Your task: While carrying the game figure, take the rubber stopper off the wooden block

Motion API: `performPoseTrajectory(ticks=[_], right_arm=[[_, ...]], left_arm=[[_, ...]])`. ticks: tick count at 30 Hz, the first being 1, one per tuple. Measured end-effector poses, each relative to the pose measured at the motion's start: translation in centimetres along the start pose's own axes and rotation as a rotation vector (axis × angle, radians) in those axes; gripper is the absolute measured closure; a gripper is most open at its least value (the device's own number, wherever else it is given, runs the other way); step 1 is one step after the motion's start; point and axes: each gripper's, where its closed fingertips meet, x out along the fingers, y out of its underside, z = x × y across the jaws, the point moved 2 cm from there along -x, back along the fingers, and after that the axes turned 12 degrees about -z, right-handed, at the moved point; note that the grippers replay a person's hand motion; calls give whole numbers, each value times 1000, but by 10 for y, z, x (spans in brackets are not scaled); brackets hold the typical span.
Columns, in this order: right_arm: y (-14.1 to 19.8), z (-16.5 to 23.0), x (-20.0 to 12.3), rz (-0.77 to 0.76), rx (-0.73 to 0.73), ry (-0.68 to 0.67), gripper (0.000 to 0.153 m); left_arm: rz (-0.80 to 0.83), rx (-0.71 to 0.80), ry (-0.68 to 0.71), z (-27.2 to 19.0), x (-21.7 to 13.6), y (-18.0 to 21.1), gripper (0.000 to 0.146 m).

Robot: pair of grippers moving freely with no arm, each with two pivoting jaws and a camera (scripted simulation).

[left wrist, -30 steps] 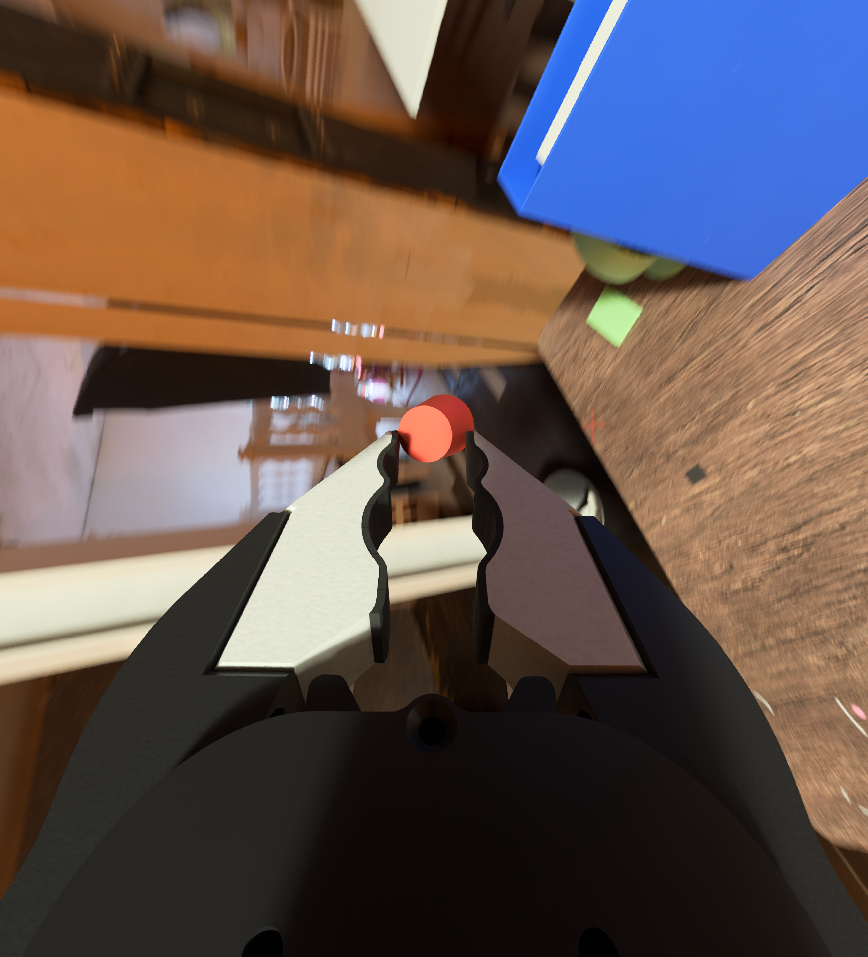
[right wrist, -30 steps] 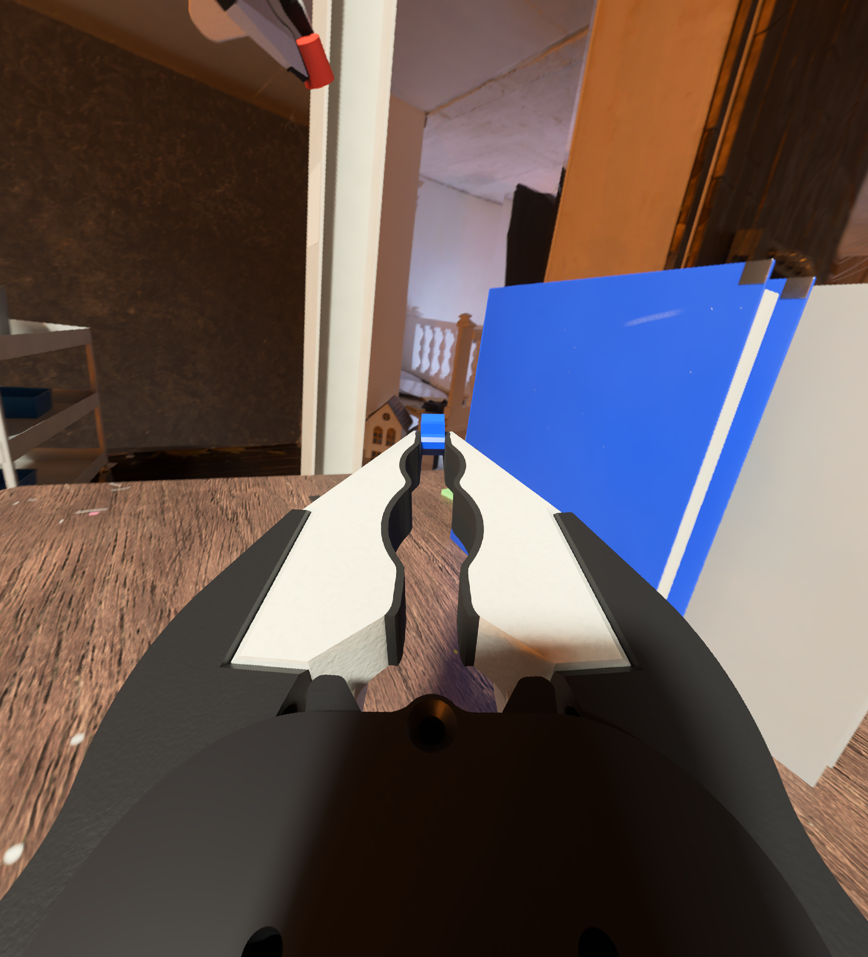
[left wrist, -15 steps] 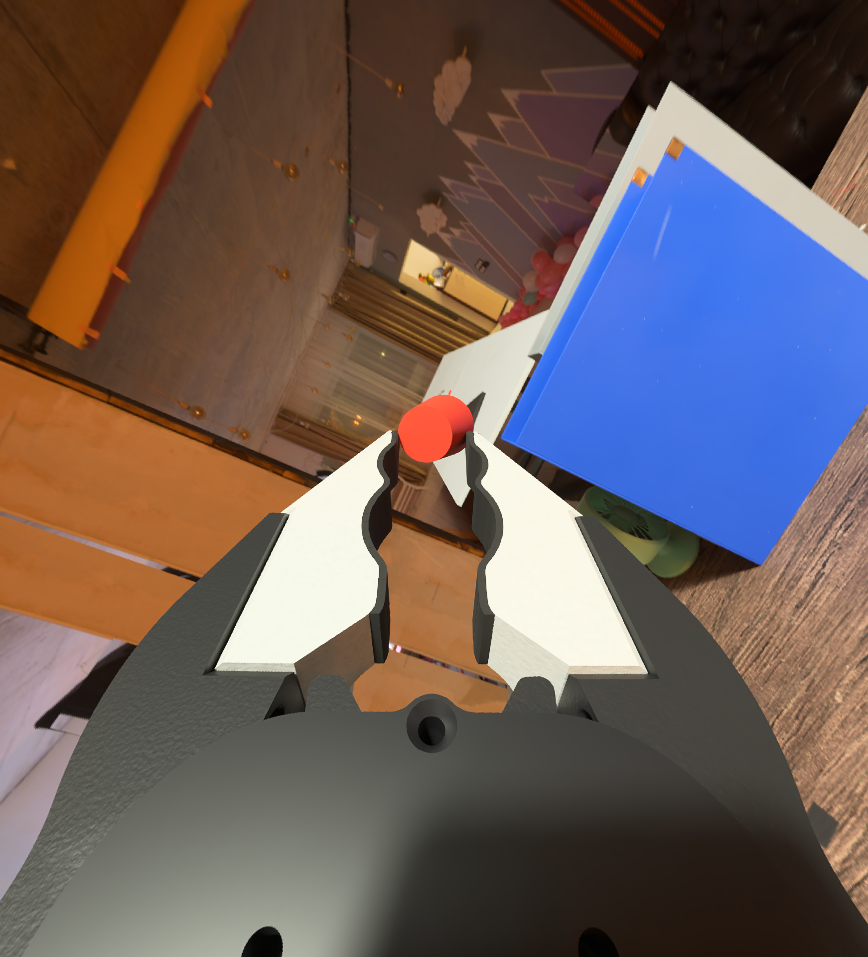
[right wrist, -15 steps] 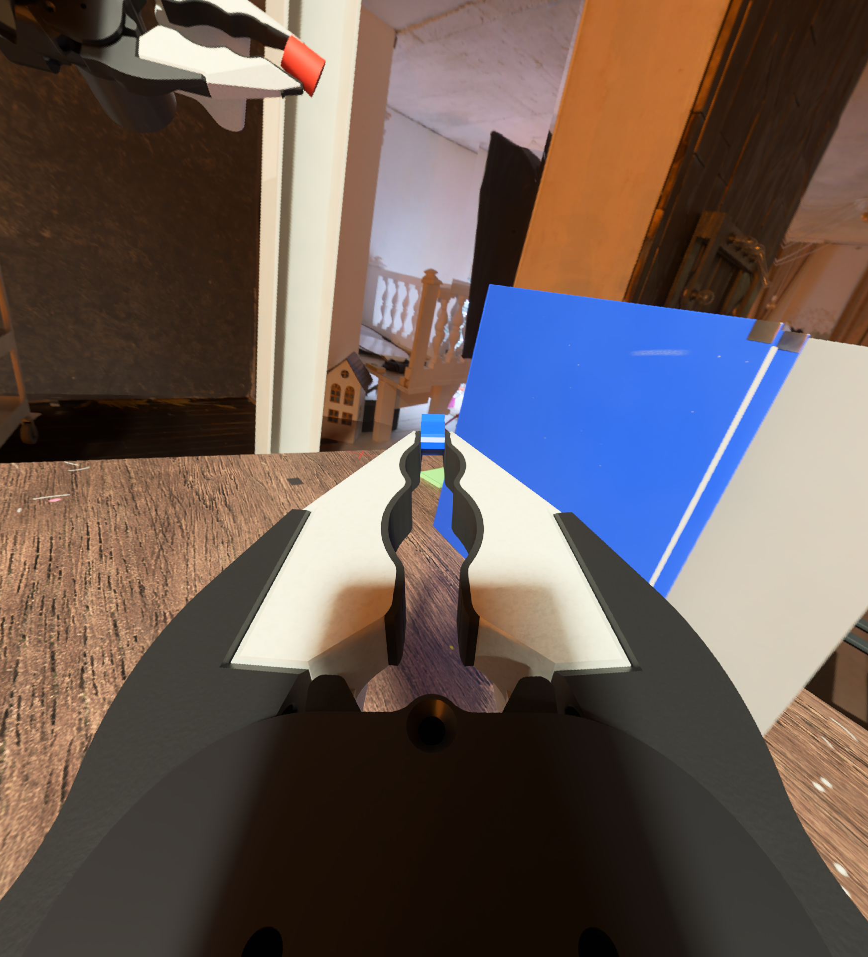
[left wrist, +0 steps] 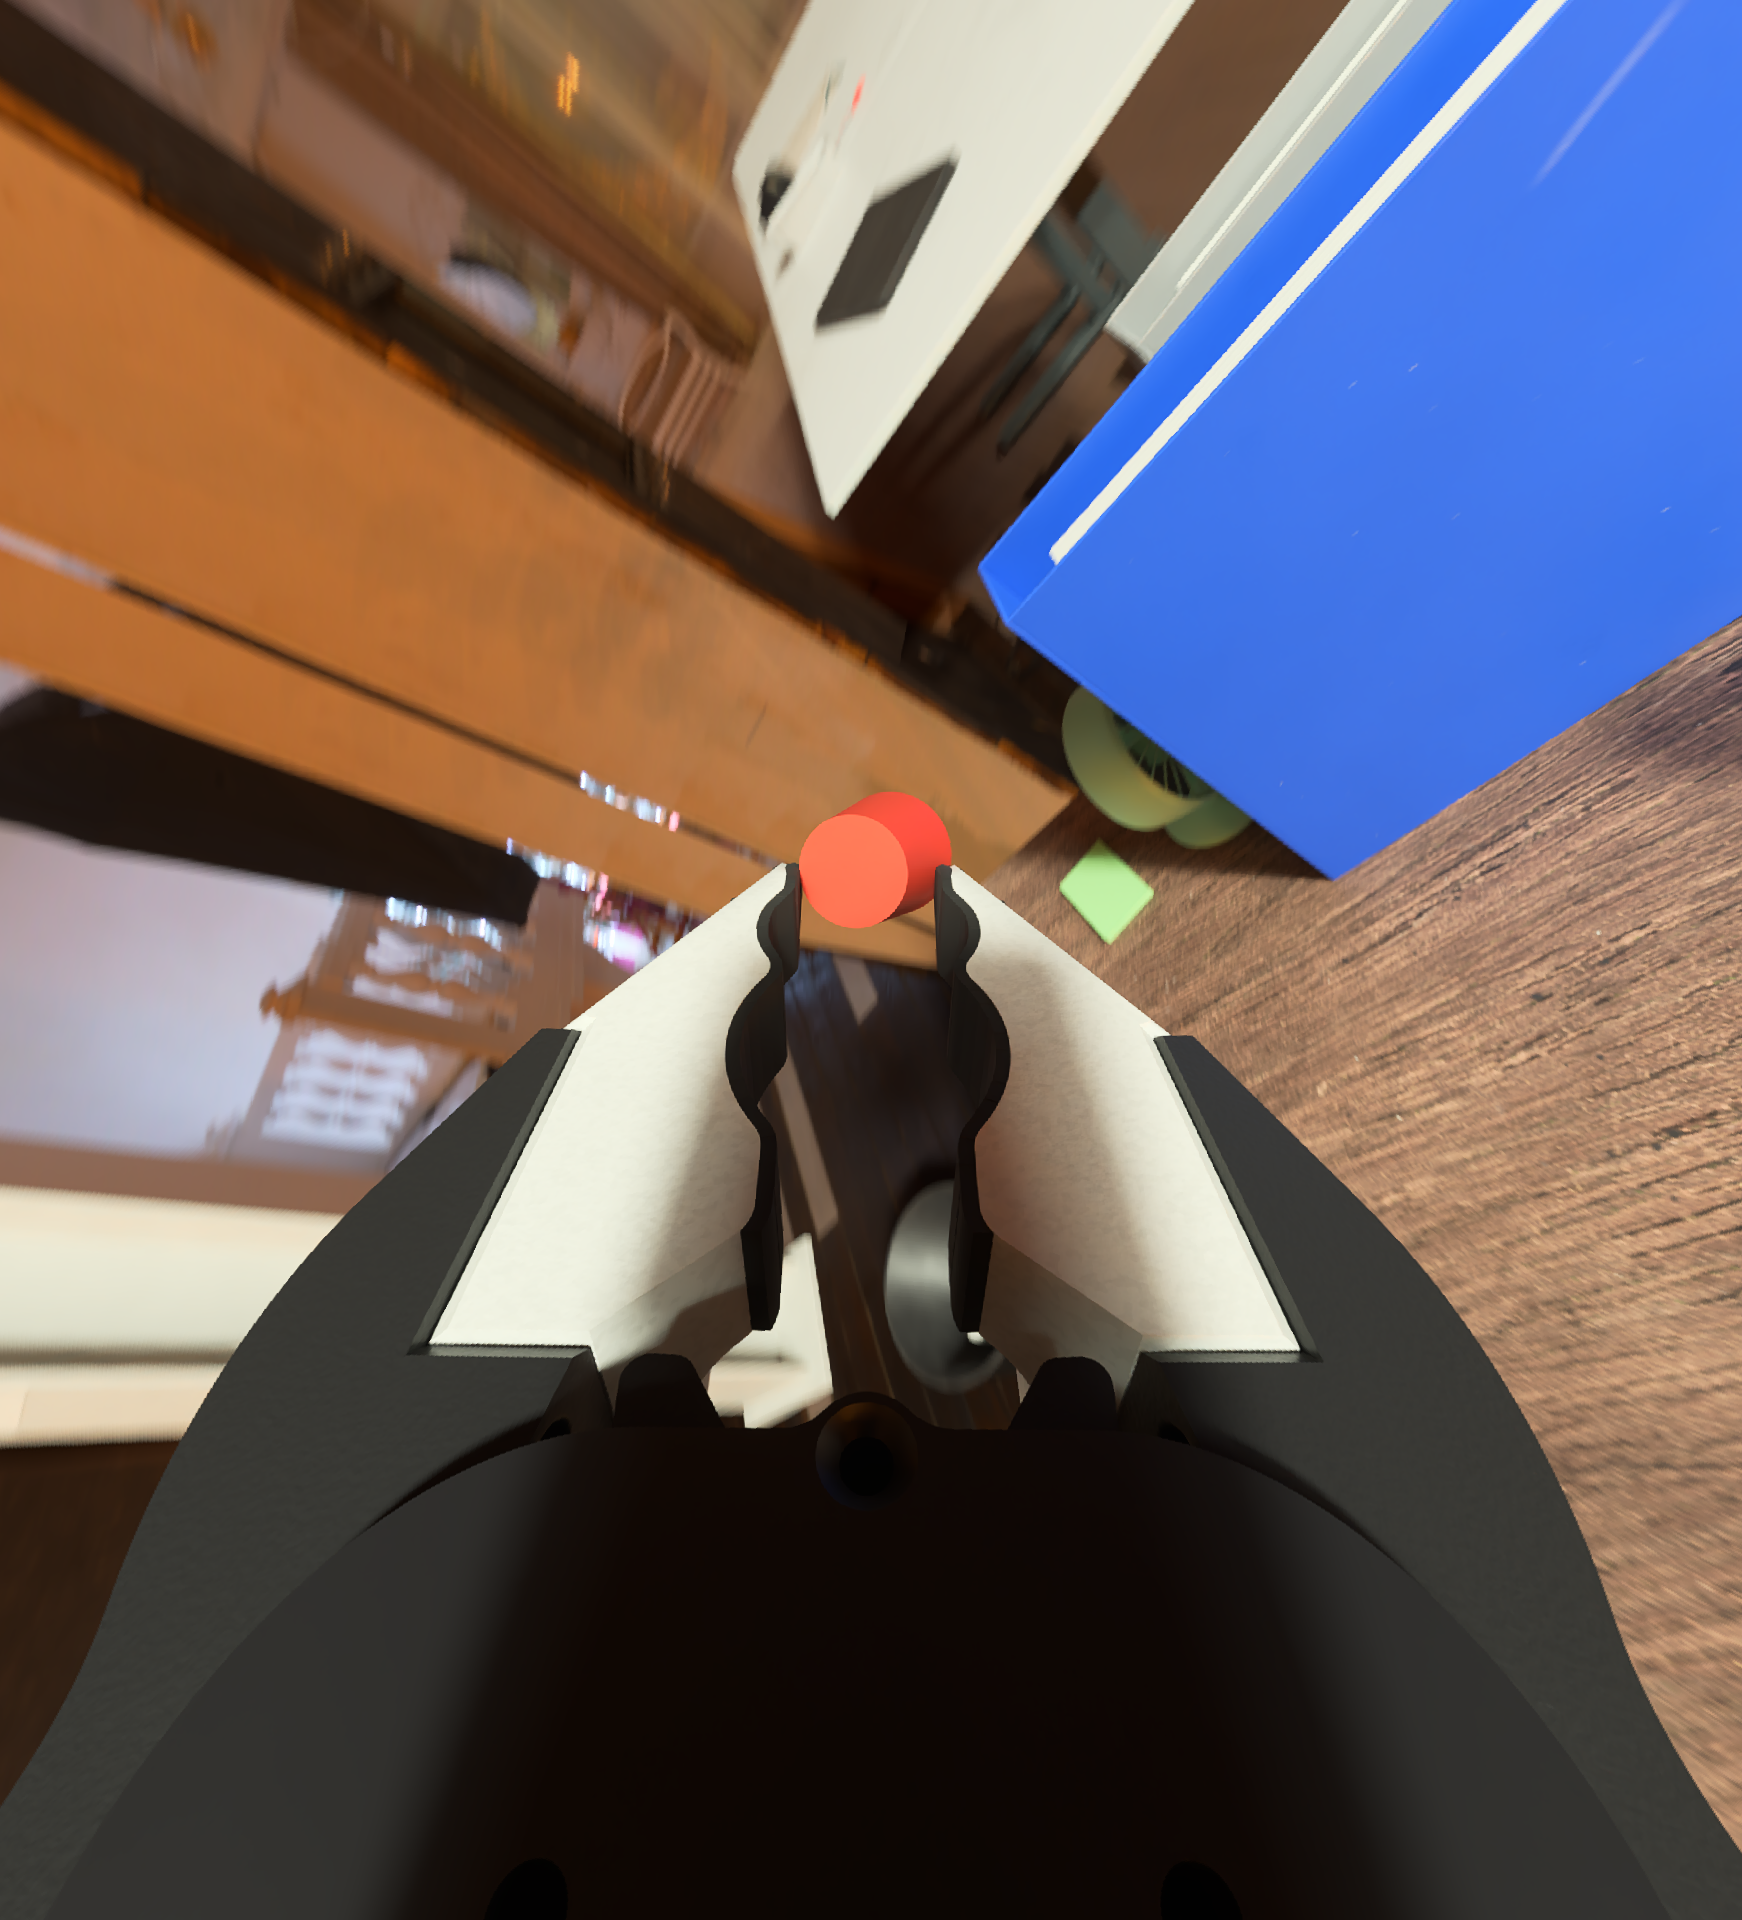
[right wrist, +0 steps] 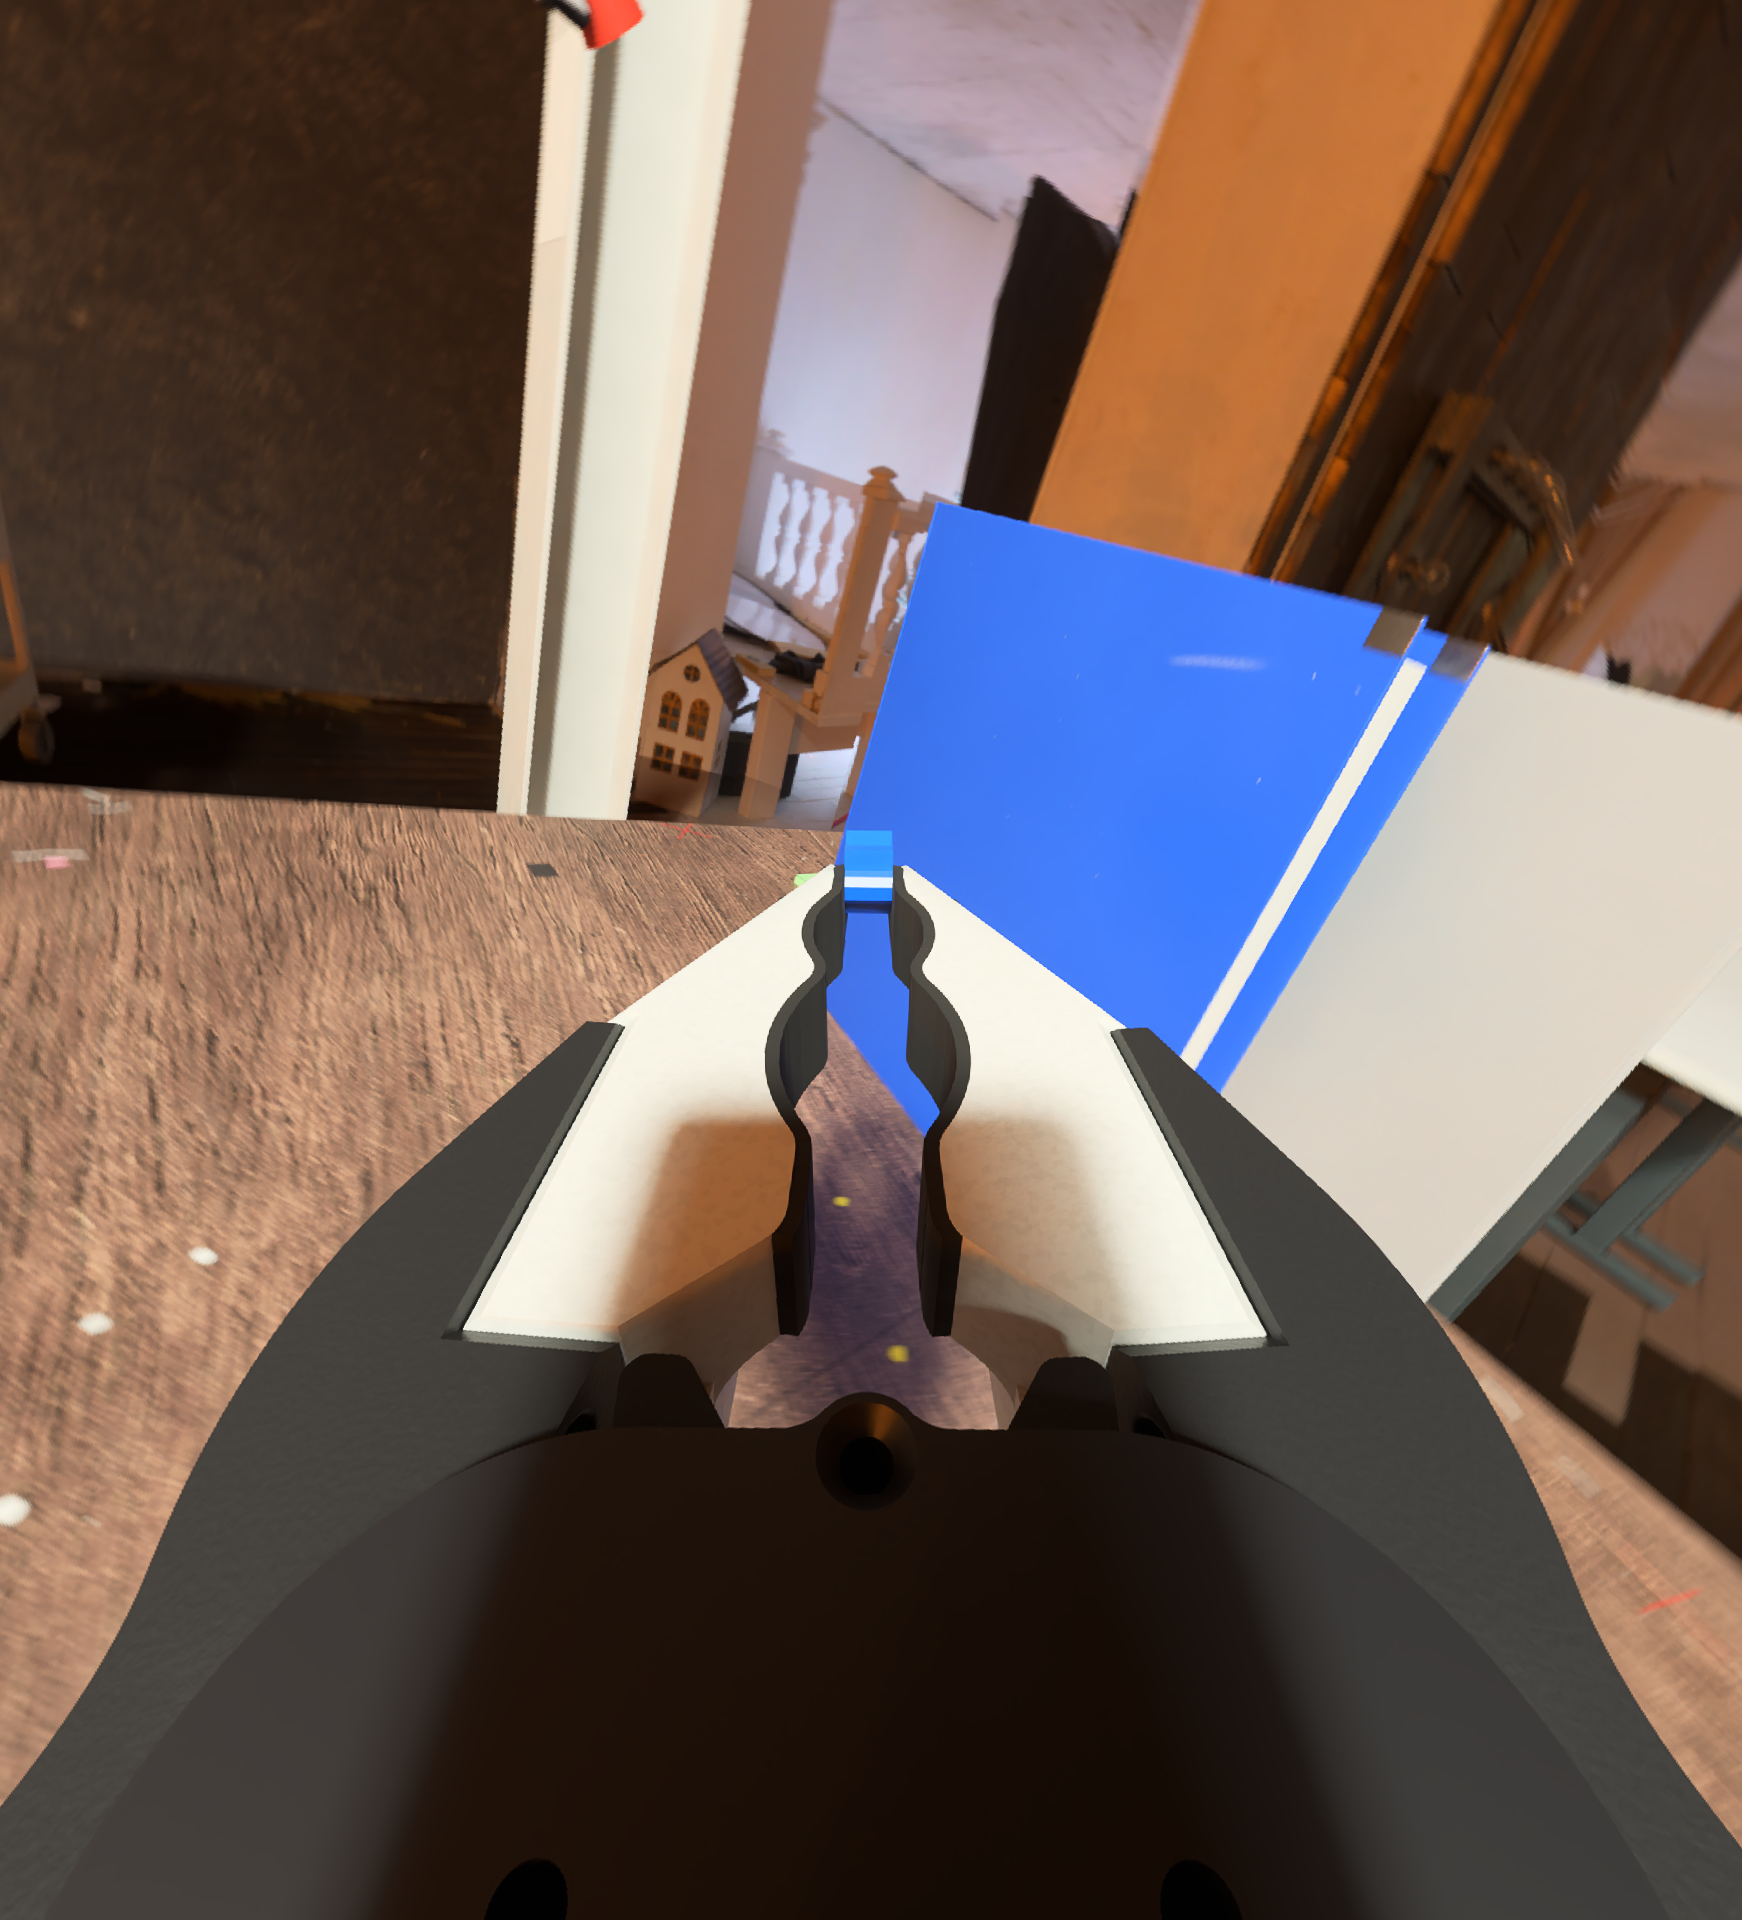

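My left gripper (left wrist: 869, 883) is shut on a red cylindrical rubber stopper (left wrist: 872, 857) and holds it in the air, off the edge of the wooden table (left wrist: 1469, 1143). The view is rolled sideways. My right gripper (right wrist: 867, 883) is shut on a small blue game figure (right wrist: 867, 854) and holds it above the table (right wrist: 223, 1039). The red stopper (right wrist: 609, 19) also shows at the top edge of the right wrist view, high up and to the left. I cannot pick out a wooden block with certainty.
A blue upright panel (left wrist: 1469, 416) stands on the table, with a white board (right wrist: 1521, 935) behind it. A pale green spool (left wrist: 1147, 774) and a small light-green square piece (left wrist: 1106, 891) lie by the panel's corner. A white pillar (right wrist: 618, 416) stands beyond the table.
The left view has swung down toward the table edge, with the stopper still held. In the right view the left gripper has risen almost out of frame. The right gripper has shifted slightly toward the blue panel.
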Motion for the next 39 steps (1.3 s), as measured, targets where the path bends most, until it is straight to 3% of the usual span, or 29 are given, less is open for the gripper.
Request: performPoseTrajectory(ticks=[4, 9, 17, 22, 29, 39], right_arm=[[-8, -32, 4, -10, -154, -129, 145], [-19, -60, 5, -82, -179, -325, 145], [-6, -94, -23, -157, -23, -404, 145], [5, -106, -38, -172, 64, -408, 145], [19, -107, -45, -144, 154, -447, 145], [18, -108, -44, -154, 161, -459, 145]], left_arm=[[207, -68, -70, -9, 3, -15, 121], [468, -144, -128, -22, 17, -18, 121], [751, -113, -225, -26, 47, -22, 121], [820, -46, -243, -28, 57, -7, 121], [766, 154, -308, -21, 64, -1, 121], [754, 144, -317, -25, 64, 8, 121]])
